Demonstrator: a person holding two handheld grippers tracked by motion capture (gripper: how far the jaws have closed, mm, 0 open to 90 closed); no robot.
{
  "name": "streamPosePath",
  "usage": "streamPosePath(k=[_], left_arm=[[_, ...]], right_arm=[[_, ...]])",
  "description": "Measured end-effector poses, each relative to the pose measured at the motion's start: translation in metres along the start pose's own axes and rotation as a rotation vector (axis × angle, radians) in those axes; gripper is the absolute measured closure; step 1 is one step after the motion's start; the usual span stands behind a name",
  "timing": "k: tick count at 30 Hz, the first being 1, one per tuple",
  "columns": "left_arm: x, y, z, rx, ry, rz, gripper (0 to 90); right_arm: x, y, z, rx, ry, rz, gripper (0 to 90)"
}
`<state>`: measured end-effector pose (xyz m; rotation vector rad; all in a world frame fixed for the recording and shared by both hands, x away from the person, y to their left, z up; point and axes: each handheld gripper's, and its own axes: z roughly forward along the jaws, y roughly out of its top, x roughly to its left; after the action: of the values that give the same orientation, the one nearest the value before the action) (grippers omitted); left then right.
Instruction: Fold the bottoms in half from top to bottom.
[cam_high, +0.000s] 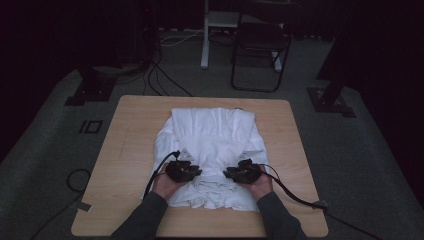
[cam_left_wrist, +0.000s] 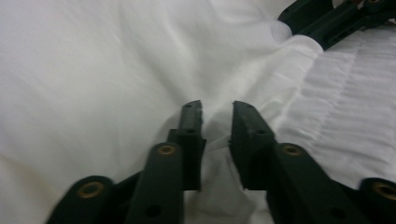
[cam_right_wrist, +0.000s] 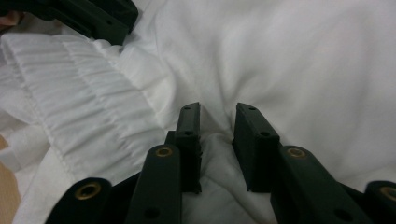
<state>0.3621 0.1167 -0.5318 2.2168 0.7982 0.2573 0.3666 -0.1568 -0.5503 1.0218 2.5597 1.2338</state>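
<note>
Resting on the near half of a white garment (cam_high: 212, 135), both grippers face inward. The left gripper (cam_left_wrist: 217, 116) and the right gripper (cam_right_wrist: 217, 119) each stand slightly parted, cloth bunched between unpressing jaws.

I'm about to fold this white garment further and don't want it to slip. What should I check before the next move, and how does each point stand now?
1. Left tongs have cloth between the jaws: ok, a fold of the white garment sits in the gap.
2. Right tongs likewise: ok.
3. Pads pressing firmly on the cloth: cannot tell.
4. Both tongs on the garment's near part, facing each other: ok.
5. Garment fully on the table: ok.
6. Cables clear of the cloth: cannot tell for the left one.
</note>
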Motion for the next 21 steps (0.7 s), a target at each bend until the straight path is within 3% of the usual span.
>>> streamPosePath(k=[1,2,5,6,7,8,11,13,14,15,18,19,21], left_arm=[[0.004,0.008,-0.007,-0.039,0.032,-0.003,71.1],[0.008,0.013,-0.009,-0.053,0.048,-0.008,69.4],[0.020,0.028,-0.012,-0.081,0.100,-0.017,67.7],[0.020,0.028,-0.012,-0.081,0.100,-0.017,67.2],[0.031,0.036,-0.008,-0.092,0.135,-0.033,67.2],[0.036,0.038,-0.005,-0.092,0.150,-0.038,65.6],[0.056,0.040,0.011,-0.066,0.182,-0.083,65.2],[0.071,0.033,0.025,-0.028,0.173,-0.123,65.2],[0.071,0.033,0.025,-0.028,0.173,-0.123,64.9],[0.077,0.024,0.033,-0.019,0.145,-0.143,64.6],[0.078,0.016,0.034,-0.036,0.123,-0.151,64.4],[0.078,0.009,0.031,-0.053,0.096,-0.178,64.4],[0.075,0.002,0.026,-0.059,0.080,-0.177,64.8]], right_arm=[[-0.001,0.003,-0.002,-0.006,-0.012,-0.012,67.0],[-0.005,0.014,-0.009,-0.041,-0.064,-0.017,61.8],[-0.020,0.032,-0.015,-0.099,-0.122,0.005,58.4],[-0.020,0.032,-0.015,-0.099,-0.122,0.005,58.4],[-0.027,0.037,-0.014,-0.112,-0.145,0.021,58.0],[-0.042,0.047,-0.010,-0.125,-0.182,0.057,57.5],[-0.063,0.053,0.001,-0.105,-0.240,0.098,57.2],[-0.076,0.053,0.011,-0.078,-0.270,0.118,56.9],[-0.076,0.053,0.011,-0.078,-0.270,0.118,56.9],[-0.086,0.046,0.023,-0.019,-0.290,0.133,56.3],[-0.086,0.039,0.026,-0.025,-0.293,0.123,56.2],[-0.083,0.035,0.024,-0.029,-0.298,0.125,56.4],[-0.078,0.030,0.021,-0.023,-0.316,0.110,56.4]])
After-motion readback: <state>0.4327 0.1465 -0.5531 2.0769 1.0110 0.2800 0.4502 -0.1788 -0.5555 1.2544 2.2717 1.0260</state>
